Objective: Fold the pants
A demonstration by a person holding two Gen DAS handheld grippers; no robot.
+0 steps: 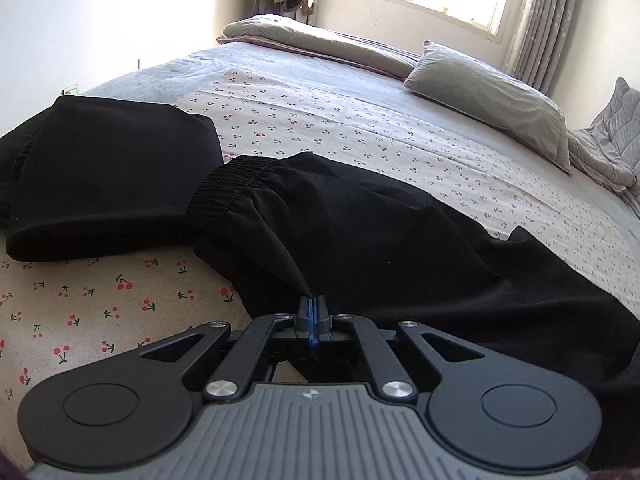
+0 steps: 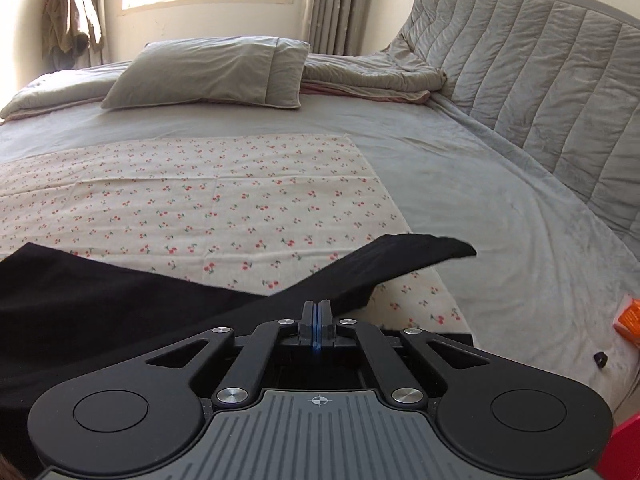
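Pinched tight, the left claw (image 1: 315, 305) grips the black pants (image 1: 360, 232) below the waistband ahead of it, the right claw (image 2: 317, 309), likewise closed, grips a leg end, so a lengthwise fold seems underway, next needing both edges carried forward over the bed (image 2: 460, 168) together.

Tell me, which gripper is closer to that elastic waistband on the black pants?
Left. The left gripper pinches the black pants just below the waistband. The right gripper grips a pant-leg end; no waistband shows in its view.
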